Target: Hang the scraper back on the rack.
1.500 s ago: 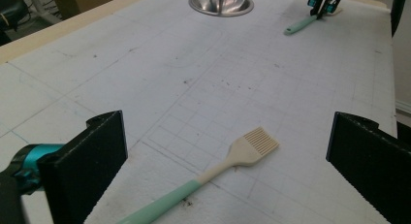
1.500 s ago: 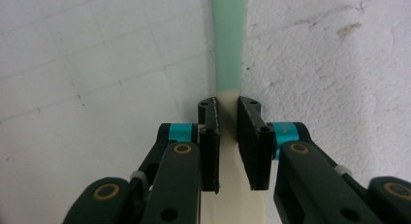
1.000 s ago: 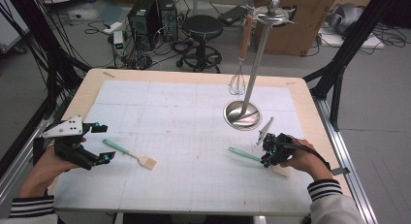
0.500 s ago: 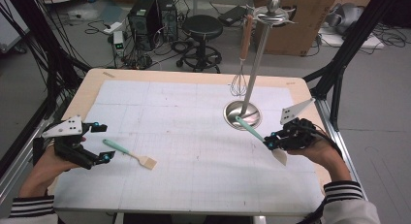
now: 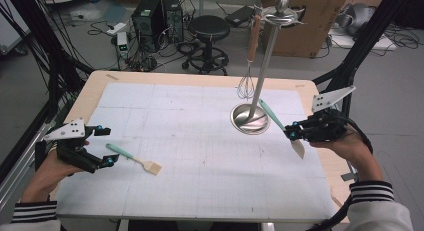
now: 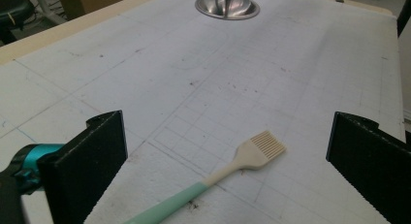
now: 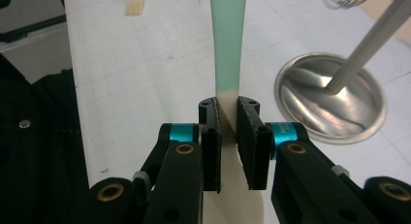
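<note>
Gripping a spatula (image 5: pixel 280 125) beside the stand (image 5: pixel 250 118), the right gripper's (image 5: pixel 290 132) fingers pinch tight while the left gripper's (image 5: pixel 102 147) fingers gape wide over a brush (image 5: pixel 134 159).

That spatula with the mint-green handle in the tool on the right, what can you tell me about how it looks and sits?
The spatula has a slim mint-green handle that joins a cream, rounded blade; it looks like silicone or plastic. The right tool is shut on it just where green meets cream, and nothing else touches it. It hangs above the table on a slant in the high view, blade low toward the person, handle tip rising toward the shiny round base of the utensil stand. It looks clean and undamaged.
</note>
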### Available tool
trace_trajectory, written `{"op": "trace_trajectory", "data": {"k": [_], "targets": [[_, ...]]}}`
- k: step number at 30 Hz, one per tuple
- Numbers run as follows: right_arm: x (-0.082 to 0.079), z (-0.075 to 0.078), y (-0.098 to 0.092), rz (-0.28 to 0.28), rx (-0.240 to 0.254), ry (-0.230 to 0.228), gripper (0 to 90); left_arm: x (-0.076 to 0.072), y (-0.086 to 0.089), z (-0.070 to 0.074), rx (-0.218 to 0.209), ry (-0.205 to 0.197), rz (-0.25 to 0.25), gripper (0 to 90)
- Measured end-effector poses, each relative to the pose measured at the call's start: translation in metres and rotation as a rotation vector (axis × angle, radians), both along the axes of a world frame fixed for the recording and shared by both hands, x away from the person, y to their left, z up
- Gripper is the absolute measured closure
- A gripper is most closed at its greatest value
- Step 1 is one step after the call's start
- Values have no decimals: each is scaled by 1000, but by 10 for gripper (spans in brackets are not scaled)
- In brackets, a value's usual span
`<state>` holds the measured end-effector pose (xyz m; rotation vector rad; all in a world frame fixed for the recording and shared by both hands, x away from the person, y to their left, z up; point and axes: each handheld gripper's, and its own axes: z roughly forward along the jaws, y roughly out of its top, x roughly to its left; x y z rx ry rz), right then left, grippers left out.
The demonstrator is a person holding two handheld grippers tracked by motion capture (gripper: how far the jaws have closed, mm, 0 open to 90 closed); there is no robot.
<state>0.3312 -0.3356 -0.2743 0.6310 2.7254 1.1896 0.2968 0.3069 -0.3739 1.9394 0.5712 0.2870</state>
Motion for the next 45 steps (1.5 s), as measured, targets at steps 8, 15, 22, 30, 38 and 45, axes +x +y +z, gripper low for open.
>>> {"op": "trace_trajectory", "data": {"k": [8, 15, 22, 30, 38, 45], "targets": [[4, 29, -23, -51, 59, -22, 802, 3, 2, -4, -17, 9, -2, 17], [8, 57, -41, -85, 104, -59, 801, 3, 4, -5, -27, 8, 7, 17], [13, 76, -54, -110, 115, -67, 801, 4, 4, -5, -23, 10, 4, 17], [19, 96, -64, -131, 106, -79, 801, 3, 5, -5, -27, 9, 10, 17], [32, 115, -72, -151, 99, -94, 801, 3, 5, -5, -18, 9, 10, 17], [44, 127, -71, -152, 93, -102, 802, 3, 7, -5, -14, 12, 19, 17]]}}
